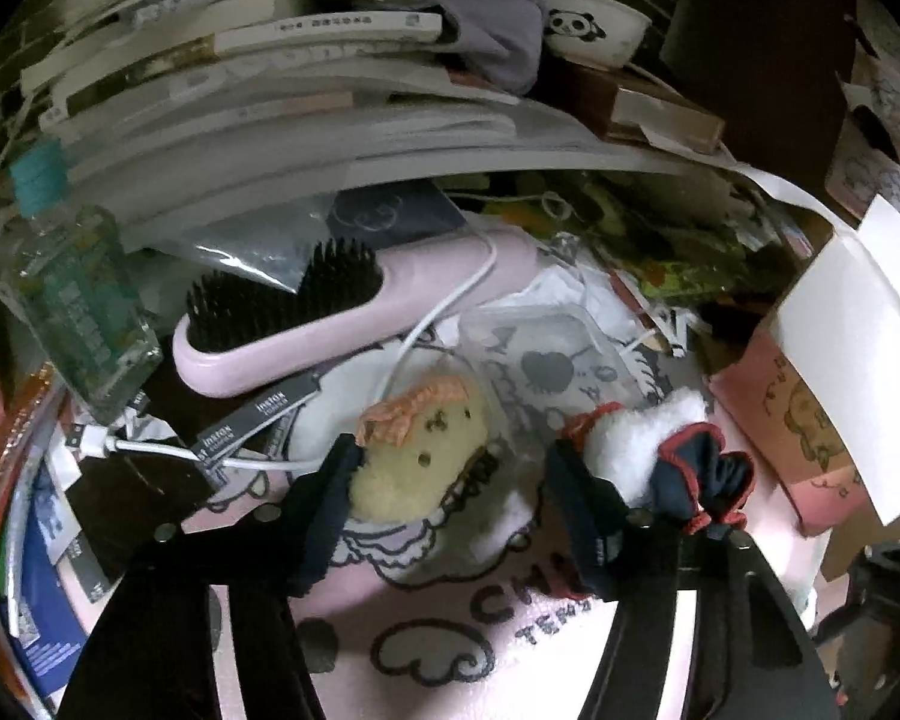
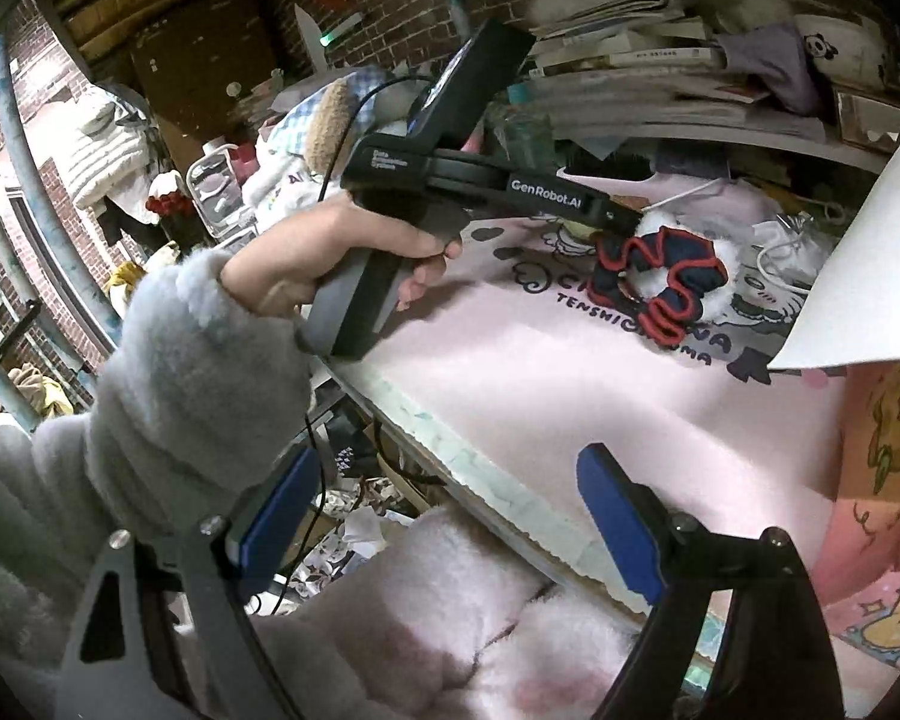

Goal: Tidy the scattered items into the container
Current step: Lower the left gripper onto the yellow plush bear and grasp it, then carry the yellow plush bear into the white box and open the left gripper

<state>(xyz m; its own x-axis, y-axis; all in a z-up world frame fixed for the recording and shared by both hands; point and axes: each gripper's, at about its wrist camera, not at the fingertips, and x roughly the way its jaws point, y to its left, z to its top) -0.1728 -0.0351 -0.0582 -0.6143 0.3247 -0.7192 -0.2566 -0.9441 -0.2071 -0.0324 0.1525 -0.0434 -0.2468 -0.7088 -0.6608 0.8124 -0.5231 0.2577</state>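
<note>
Pink printed tabletop (image 1: 450,630), bare only in the near strip; clutter packed across the far half and both sides. Near edge of the tabletop running diagonally under the right tongs (image 2: 450,462), with a fluffy pink garment (image 2: 450,618) below it.

Far side walled off by a leaning stack of books (image 1: 270,60), a panda bowl (image 1: 594,24) perched on top at far right. Left edge crowded by a glass bottle (image 1: 78,312) with a teal cap, and a pink hairbrush (image 1: 342,312) lying just right of it, white cable (image 1: 450,300) draped over the handle. Free room for moving – mostly the near middle.

Right side: pink cardboard box (image 1: 810,420), white flap standing open; contents hidden from both views.

Left tongs (image 1: 455,447) gripped by a hand (image 2: 330,264) in a fuzzy pale sleeve (image 2: 198,372), angled down at mid-tabletop. Jaws apart, straddling a small yellow plush toy (image 1: 426,456) with an orange bow; left pad touching the toy, right pad clear of it – no clamp. Navy scrunchie (image 1: 702,468) with red trim and white fluff lying just outside the right pad, between the toy and the box.

Right tongs wide apart, nothing between the blue pads, hanging above the near tabletop edge.
</note>
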